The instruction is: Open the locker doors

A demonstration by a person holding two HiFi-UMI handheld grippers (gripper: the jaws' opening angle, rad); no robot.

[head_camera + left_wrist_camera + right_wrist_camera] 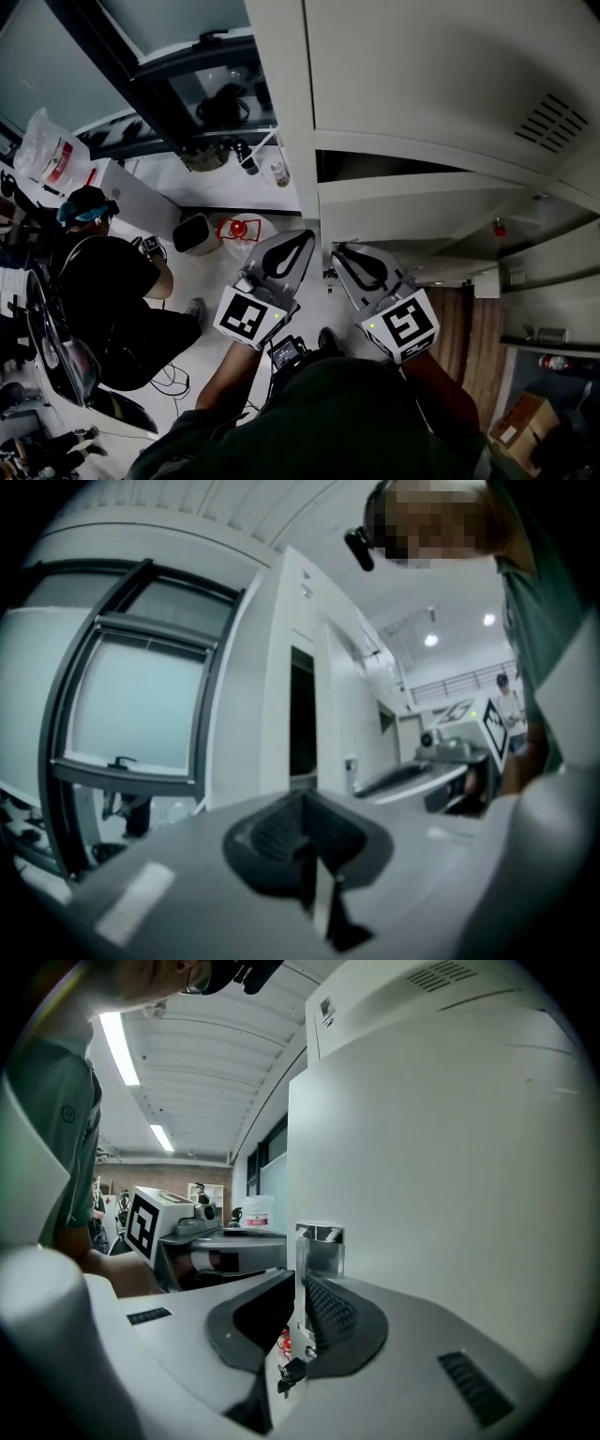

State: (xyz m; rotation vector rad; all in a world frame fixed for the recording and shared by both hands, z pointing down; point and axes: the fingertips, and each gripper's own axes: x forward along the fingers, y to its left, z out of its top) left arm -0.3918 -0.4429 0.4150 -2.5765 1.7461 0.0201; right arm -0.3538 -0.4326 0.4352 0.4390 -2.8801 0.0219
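Right tongs point(302, 1286) pinching locker door point(422, 1147) edge, left tongs point(302, 817) closed, clear alongside

Pale locker door point(441, 1166), partly open

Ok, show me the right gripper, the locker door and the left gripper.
right gripper point(298, 1283), right gripper view: midway between its fingertips, on the door's edge.
locker door point(431, 1166), right gripper view: its plain white face.
left gripper point(303, 808), left gripper view: midway between its closed fingertips.

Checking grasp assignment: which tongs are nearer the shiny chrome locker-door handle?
Right. The right tongs straddle the shiny chrome handle; the left tongs sit to its left, off it.
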